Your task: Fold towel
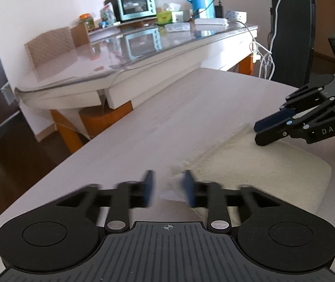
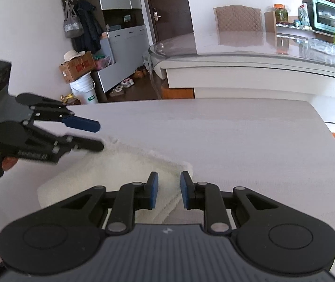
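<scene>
Both grippers hang over the folded cream towel (image 2: 111,178) on the pale desk (image 2: 238,136), jaws apart and holding nothing: the left gripper (image 1: 167,188) at the towel's near-left corner, the right gripper (image 2: 168,190) at its far-right corner. Closing too high could catch only the top layer and peel the fold open, while uneven lifts would skew the edges.
</scene>
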{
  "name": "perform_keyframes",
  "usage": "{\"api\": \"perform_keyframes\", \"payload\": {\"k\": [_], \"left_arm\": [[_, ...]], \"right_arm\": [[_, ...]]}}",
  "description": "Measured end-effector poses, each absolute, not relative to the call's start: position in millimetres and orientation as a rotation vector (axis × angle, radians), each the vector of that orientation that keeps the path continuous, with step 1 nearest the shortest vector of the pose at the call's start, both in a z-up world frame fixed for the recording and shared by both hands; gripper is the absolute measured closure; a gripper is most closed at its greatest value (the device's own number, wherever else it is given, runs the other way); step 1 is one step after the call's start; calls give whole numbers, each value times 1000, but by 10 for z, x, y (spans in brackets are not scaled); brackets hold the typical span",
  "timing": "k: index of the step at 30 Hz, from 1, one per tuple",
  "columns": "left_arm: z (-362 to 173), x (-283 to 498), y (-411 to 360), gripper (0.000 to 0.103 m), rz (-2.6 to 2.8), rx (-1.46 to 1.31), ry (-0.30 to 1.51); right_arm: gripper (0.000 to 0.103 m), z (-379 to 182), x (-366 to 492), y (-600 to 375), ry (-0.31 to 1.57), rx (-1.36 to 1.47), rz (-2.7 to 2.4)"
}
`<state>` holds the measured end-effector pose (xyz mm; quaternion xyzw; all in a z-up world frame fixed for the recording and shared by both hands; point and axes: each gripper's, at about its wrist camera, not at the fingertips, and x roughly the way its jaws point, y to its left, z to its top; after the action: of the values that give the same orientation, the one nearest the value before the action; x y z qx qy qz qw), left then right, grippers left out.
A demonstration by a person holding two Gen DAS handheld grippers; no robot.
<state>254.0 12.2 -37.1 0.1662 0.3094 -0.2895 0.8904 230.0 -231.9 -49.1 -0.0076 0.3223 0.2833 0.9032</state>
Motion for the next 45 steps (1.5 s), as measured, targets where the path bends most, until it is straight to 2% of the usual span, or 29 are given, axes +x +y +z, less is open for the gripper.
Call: {"api": "perform_keyframes", "payload": {"k": [6,11,26,27,29,30,38,42,45], "left_arm": [[-373,2502,80,94,-623,388,628],[-268,2464,65,94,-638,372,532],[-490,2572,-20,94,-608,430,585],[-490,2572,-20,94,-608,430,585],[-491,2575,-16,94,-609,428,587],[-491,2575,-13,94,-609,427,587],[-498,2573,-12,94,-602,416,585],[-500,2574,-23,93,-596,418,585],[-485,2580,-3,91,-581,391,594]], "right_arm": [[80,-447,2205,-2246,641,-48,650],[79,-496,2195,-2149,650,-102,650],[78,-437,2357,-2224,624,-49,534],[79,-443,2369,-2224,622,-51,533],[98,-452,2387,-2217,617,-63,526],[100,-450,2392,-2225,618,-62,522],[97,-438,2376,-2301,630,-43,485],[88,-369,2302,-2199,608,-8,595],[88,-474,2339,-2108,655,-62,580]]}}
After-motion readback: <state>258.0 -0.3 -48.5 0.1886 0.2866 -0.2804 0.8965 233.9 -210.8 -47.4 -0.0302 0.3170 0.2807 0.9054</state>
